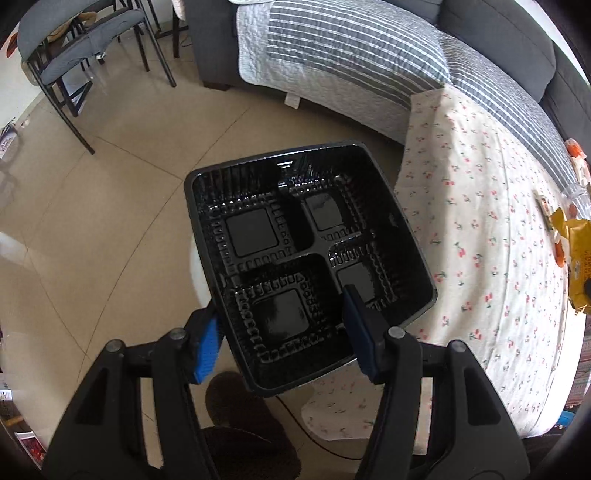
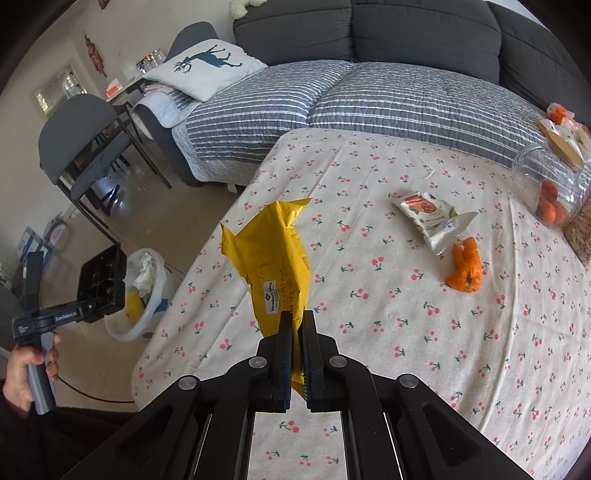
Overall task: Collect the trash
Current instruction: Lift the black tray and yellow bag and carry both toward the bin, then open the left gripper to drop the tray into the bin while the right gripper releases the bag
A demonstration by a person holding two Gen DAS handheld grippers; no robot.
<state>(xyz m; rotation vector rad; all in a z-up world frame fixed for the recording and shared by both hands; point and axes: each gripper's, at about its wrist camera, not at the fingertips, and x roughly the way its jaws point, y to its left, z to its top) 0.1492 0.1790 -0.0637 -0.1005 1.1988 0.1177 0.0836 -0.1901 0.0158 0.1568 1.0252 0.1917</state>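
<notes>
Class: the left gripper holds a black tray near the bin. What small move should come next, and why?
Probably open the left gripper: its black tray seems to hang over the bin, so it should drop in.

- A grey sofa (image 2: 424,33) under a striped quilt (image 2: 369,96) was seen.
- A deer-print pillow (image 2: 210,66) was laid on it.
- Grey chairs (image 2: 77,129) were stood on the tiled floor (image 1: 110,229).
</notes>
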